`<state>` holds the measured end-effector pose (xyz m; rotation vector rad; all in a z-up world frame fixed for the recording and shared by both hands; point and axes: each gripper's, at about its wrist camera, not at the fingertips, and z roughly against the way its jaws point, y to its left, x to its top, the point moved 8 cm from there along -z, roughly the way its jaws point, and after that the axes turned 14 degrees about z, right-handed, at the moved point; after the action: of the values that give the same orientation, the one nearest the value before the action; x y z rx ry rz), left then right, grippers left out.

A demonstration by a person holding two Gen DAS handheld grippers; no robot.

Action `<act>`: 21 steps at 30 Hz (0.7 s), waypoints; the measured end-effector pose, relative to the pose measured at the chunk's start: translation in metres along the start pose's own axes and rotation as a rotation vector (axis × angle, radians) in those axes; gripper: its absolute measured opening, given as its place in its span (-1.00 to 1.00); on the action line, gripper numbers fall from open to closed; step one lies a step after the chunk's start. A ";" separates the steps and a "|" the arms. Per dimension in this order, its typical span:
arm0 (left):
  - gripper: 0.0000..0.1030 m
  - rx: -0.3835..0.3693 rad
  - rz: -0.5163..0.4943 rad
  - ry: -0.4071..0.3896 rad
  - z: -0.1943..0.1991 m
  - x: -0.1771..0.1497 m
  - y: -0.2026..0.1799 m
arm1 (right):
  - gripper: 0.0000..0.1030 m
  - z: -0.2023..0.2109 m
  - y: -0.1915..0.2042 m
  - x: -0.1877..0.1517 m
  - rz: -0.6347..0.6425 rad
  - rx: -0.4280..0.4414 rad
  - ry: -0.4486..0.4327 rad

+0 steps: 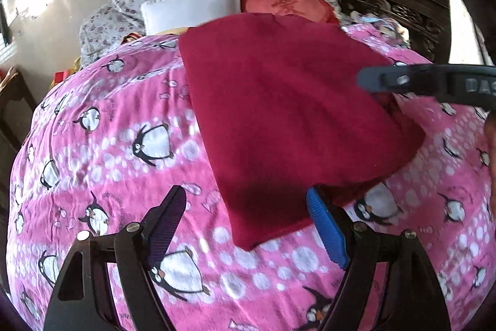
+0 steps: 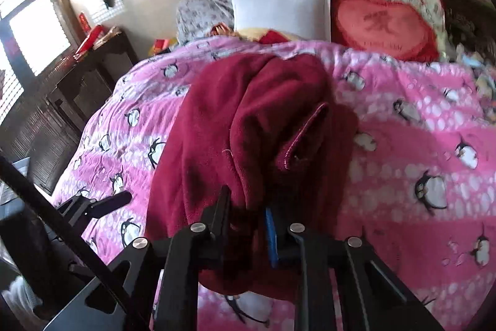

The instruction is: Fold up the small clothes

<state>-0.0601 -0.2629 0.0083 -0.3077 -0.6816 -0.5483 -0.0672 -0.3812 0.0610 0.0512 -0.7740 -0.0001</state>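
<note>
My left gripper [image 1: 248, 217] hangs over the pink penguin bedspread [image 1: 102, 151] with its jaws wide apart and nothing between the pads; the near corner of the dark red garment [image 1: 279, 114] lies just between the fingertips; the cloth spreads flat toward the far side; the right gripper [image 1: 434, 81] reaches in from the right edge; a white pillow [image 1: 192, 6] and a red heart cushion [image 1: 288, 3] sit far back.

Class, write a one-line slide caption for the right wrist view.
Right gripper pinching a dark red fleece garment on a pink penguin-print bedcover.

Bright daylight from the window [image 2: 34, 30], glare on the wall (blown out), motion blur, fisheye-warped edges
</note>
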 end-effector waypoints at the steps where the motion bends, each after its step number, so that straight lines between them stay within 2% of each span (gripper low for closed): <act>1: 0.54 -0.014 -0.009 -0.002 0.002 -0.001 -0.001 | -0.70 0.008 -0.001 -0.004 0.004 -0.002 -0.008; 3: 0.54 -0.025 -0.015 -0.004 0.000 -0.004 -0.003 | -0.70 0.014 -0.010 -0.018 -0.015 -0.033 -0.006; 4: 0.54 -0.023 -0.013 0.006 -0.005 -0.006 -0.005 | -0.70 0.004 -0.015 -0.027 -0.026 -0.047 0.021; 6: 0.54 -0.010 0.003 0.034 -0.016 -0.009 -0.005 | -0.69 -0.013 -0.019 -0.034 -0.050 -0.038 0.042; 8: 0.54 -0.016 0.019 0.044 -0.013 -0.009 -0.001 | -0.66 -0.011 -0.021 -0.032 -0.076 -0.018 0.013; 10: 0.54 -0.034 0.024 0.025 0.002 -0.002 0.004 | -0.46 0.008 -0.022 -0.028 -0.101 -0.009 -0.017; 13: 0.54 -0.002 0.036 -0.061 0.020 0.021 0.015 | -0.46 0.039 -0.009 -0.018 -0.054 -0.040 -0.083; 15: 0.54 0.004 0.068 -0.076 0.019 0.035 0.019 | -0.46 0.044 0.009 -0.012 0.003 -0.024 -0.095; 18: 0.54 0.021 0.107 -0.070 0.003 0.053 0.020 | -0.46 0.033 0.029 -0.016 0.074 -0.026 -0.068; 21: 0.57 0.033 0.139 -0.046 -0.024 0.061 0.020 | -0.47 0.008 0.020 -0.028 0.098 -0.103 0.002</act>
<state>0.0028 -0.2802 0.0296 -0.3351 -0.7069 -0.3983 -0.0932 -0.3615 0.0477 -0.0843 -0.7724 0.0527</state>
